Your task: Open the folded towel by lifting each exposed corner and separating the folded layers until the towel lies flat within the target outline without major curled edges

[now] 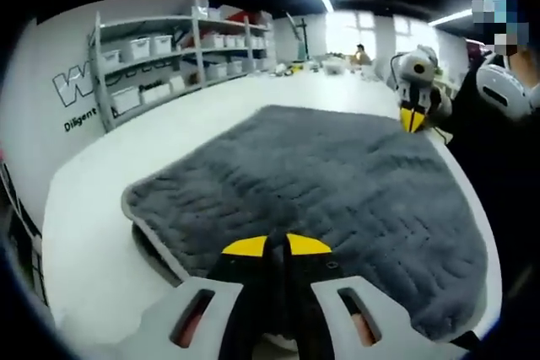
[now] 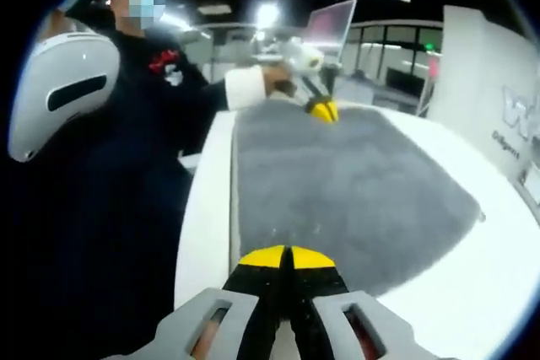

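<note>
The left tool (image 1: 276,244) had its jaws closed at the near edge of the grey towel (image 1: 337,183), which lay spread on the white tabletop (image 1: 93,233). The right tool (image 2: 287,256), jaws likewise together (gripping fabric? unclear), sat at the opposite edge. Shelving (image 1: 169,56) stood beyond.

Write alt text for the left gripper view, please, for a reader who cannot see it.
A grey towel lies spread on a white table, with the left gripper, yellow-tipped jaws together, at its near edge. The right gripper is at the far edge; shelves line the wall.
</note>
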The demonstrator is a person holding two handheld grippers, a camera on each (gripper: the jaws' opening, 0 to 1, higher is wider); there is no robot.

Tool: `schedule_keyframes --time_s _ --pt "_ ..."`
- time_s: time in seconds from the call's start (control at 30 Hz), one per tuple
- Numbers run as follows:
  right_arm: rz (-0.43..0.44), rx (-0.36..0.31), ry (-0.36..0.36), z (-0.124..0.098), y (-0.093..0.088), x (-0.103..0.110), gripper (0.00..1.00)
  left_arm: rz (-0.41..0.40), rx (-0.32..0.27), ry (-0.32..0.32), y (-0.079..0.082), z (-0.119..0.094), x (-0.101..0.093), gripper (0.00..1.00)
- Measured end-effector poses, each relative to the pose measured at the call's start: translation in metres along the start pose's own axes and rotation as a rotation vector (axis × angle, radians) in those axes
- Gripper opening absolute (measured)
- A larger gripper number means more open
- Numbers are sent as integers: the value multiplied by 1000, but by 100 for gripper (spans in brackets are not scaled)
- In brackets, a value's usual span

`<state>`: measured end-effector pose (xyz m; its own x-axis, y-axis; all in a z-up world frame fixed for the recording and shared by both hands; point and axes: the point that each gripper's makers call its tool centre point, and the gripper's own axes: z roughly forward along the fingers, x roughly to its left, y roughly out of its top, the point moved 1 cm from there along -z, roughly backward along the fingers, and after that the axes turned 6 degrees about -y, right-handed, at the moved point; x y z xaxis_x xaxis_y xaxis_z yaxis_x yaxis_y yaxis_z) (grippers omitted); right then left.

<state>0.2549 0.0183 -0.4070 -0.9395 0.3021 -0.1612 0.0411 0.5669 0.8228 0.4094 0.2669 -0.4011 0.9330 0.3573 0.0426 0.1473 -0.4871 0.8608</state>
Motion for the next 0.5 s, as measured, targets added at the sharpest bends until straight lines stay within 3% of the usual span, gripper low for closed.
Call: schedule_keyframes --time_s 0.5 --pt "-30 -28 13 20 16 8 0 -36 17 62 -11 -20 15 7"
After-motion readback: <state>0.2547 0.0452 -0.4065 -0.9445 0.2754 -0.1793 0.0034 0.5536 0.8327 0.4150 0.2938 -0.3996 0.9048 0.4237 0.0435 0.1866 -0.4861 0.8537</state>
